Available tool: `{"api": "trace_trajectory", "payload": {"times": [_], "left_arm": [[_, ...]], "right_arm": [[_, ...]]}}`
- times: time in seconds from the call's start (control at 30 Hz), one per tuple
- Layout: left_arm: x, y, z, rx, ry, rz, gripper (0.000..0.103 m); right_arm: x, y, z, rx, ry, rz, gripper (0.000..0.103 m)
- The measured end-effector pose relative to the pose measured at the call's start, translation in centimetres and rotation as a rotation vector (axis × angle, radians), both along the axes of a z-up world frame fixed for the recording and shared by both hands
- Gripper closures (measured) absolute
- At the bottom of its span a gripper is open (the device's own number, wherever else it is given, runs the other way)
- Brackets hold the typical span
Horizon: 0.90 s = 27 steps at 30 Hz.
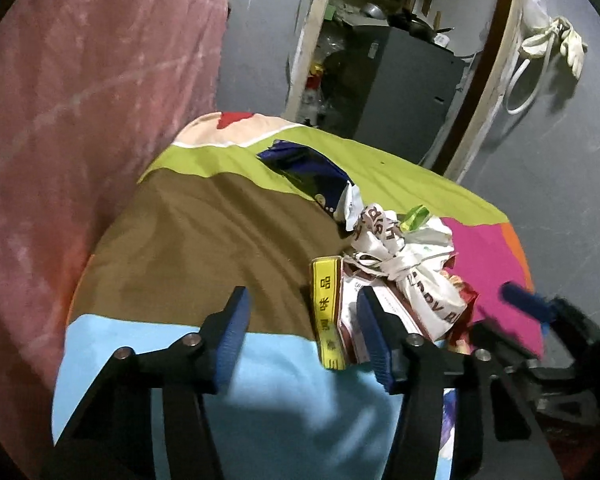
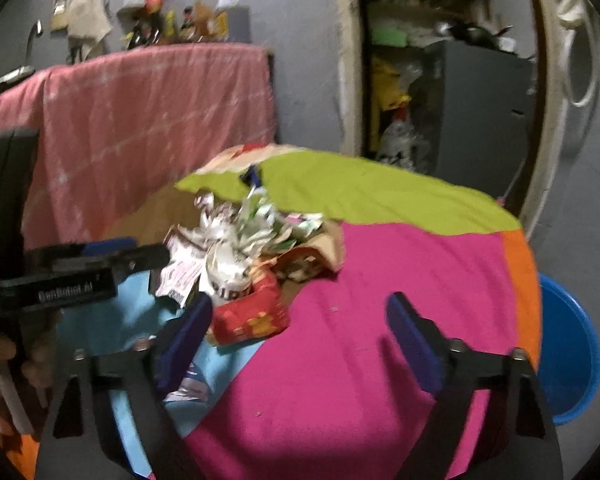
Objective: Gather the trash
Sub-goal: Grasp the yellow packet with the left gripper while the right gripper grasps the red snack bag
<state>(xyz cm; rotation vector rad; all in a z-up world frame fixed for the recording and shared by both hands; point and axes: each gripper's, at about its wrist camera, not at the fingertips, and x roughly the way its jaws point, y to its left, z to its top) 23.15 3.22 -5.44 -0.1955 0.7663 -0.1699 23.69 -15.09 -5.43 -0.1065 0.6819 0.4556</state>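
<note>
Crumpled wrappers (image 1: 400,252) heap mid-bench on the patchwork cloth (image 2: 380,300): light, soft, crushable, best pinched at a bunched fold. Left gripper (image 1: 300,332) and right gripper (image 2: 300,340) jaws gape wide, empty.

Trash pile (image 1: 396,264) on table (image 2: 380,280); basin (image 2: 568,352) right.

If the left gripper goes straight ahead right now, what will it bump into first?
Probably nothing but the cloth: the open left gripper points over bare brown cloth. The yellow-edged packet sits just inside its right finger, so it might brush that; depth is hard to judge.
</note>
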Motion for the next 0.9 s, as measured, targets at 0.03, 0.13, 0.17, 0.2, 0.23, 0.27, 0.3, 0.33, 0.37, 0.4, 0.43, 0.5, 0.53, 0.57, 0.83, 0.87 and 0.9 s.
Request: {"api": "trace_trajectory", "payload": {"times": [0.03,0.13,0.17,0.2,0.23,0.27,0.3,0.33,0.37,0.4,0.43,0.5,0.53,0.57,0.83,0.87,0.9], "left_arm": [[0.2,0.0,0.0,-0.004,0.004,-0.008,0.059],[0.4,-0.3,-0.1,-0.010,0.014,-0.031,0.063],[0.5,-0.4,-0.1,-0.007,0.013,-0.035,0.063],[0.5,-0.6,-0.2,-0.006,0.013,-0.039,0.064],[0.5,-0.6,-0.2,-0.006,0.015,-0.043,0.064],[0.6,-0.7,-0.3,-0.010,0.019,-0.049,0.064],[0.6,-0.7,-0.4,-0.015,0.022,-0.054,0.064],[0.8,-0.8,-0.5,-0.019,0.026,-0.057,0.064],[0.8,-0.8,-0.6,-0.024,0.028,-0.061,0.065],[1.0,-0.8,-0.6,-0.026,0.030,-0.064,0.065],[1.0,-0.8,-0.7,-0.031,0.032,-0.068,0.066],[1.2,-0.7,-0.8,-0.042,0.037,-0.073,0.066],[1.2,-0.7,-0.8,-0.047,0.039,-0.075,0.066],[1.3,-0.7,-0.9,-0.052,0.042,-0.078,0.066],[2.1,0.0,-1.8,-0.155,0.092,-0.111,0.066],[2.3,0.1,-2.0,-0.169,0.102,-0.119,0.066],[2.3,0.2,-2.0,-0.183,0.108,-0.126,0.069]], "right_arm": [[0.3,0.2,-0.2,0.000,0.014,0.014,0.035],[0.9,0.5,-0.5,0.010,0.045,0.038,0.040],[1.0,0.7,-0.6,0.012,0.050,0.042,0.042],[1.2,0.7,-0.6,0.014,0.055,0.046,0.044],[1.3,0.9,-0.6,0.014,0.060,0.049,0.046],[1.5,1.1,-0.7,0.013,0.068,0.054,0.049],[1.6,1.2,-0.8,0.013,0.073,0.057,0.051],[1.7,1.4,-0.9,0.012,0.076,0.060,0.052],[1.7,1.6,-0.9,0.011,0.079,0.063,0.054],[1.7,1.7,-0.9,0.010,0.081,0.066,0.056],[1.6,1.7,-0.9,0.008,0.082,0.067,0.057],[1.7,1.8,-1.0,0.011,0.089,0.069,0.060],[1.7,1.8,-1.0,0.013,0.094,0.068,0.061],[1.6,1.7,-1.0,0.015,0.100,0.065,0.062],[1.8,2.2,-1.6,0.004,0.138,0.062,0.062],[1.8,2.3,-1.6,0.000,0.139,0.061,0.062],[1.8,2.4,-1.6,-0.004,0.141,0.061,0.062]]}}
